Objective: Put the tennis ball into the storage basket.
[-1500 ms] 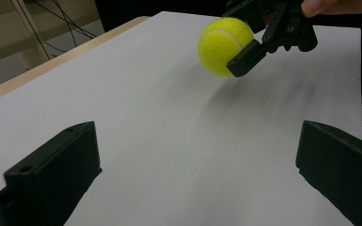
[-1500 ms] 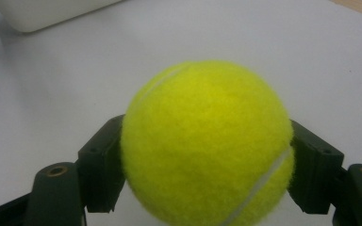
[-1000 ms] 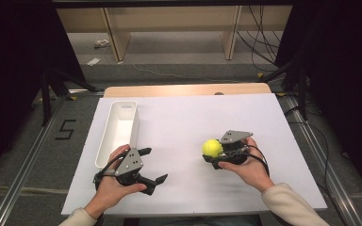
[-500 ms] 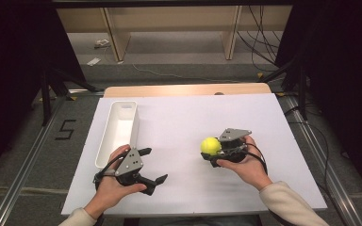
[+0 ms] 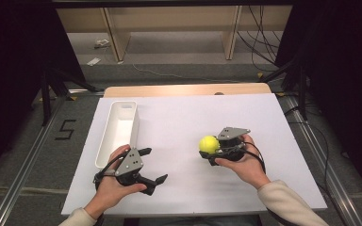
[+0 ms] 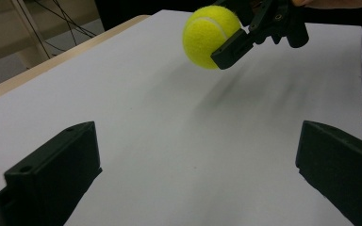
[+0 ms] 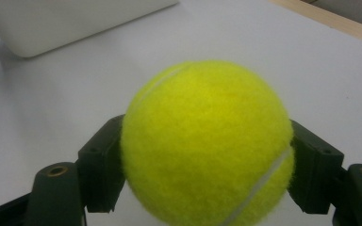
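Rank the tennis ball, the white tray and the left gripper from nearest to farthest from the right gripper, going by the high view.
1. Tennis ball: clamped in the right gripper's fingers.
2. Left gripper: to its left, open, by the table's near edge.
3. White tray: farther left, along the table's left side.

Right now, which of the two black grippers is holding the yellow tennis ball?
The right gripper: its fingers clamp the yellow tennis ball above the white table. The left gripper is open, holding nothing.
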Tool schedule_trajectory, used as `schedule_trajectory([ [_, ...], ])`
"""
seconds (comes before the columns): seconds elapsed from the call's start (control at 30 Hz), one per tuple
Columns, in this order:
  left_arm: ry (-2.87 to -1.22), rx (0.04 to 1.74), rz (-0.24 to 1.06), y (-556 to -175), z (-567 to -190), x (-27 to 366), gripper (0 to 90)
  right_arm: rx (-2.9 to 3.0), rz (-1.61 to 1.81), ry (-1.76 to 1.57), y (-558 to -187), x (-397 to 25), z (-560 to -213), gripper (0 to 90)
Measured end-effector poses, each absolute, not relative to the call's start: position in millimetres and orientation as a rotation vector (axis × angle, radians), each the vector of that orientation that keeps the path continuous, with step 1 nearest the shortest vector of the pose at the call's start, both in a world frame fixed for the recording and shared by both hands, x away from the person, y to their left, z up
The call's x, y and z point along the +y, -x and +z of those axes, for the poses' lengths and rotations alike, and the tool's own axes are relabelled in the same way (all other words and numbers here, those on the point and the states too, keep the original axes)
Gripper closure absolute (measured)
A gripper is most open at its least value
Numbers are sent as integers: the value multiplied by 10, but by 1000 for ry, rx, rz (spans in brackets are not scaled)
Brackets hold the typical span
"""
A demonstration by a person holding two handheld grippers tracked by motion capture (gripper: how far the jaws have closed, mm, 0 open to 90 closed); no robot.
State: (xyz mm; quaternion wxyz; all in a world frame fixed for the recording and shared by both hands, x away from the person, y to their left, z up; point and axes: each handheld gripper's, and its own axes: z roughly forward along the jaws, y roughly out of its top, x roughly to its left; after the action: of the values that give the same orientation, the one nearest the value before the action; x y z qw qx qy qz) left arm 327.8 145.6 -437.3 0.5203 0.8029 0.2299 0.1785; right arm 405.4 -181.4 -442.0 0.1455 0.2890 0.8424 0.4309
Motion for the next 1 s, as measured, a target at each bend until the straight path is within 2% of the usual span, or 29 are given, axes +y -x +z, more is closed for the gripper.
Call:
schedule_trajectory([
  [1.0, -1924, 552, 428, -3277, -4372, 1457, 0, 2414, 1272, -813, -4095, -1658, -4398, 267],
])
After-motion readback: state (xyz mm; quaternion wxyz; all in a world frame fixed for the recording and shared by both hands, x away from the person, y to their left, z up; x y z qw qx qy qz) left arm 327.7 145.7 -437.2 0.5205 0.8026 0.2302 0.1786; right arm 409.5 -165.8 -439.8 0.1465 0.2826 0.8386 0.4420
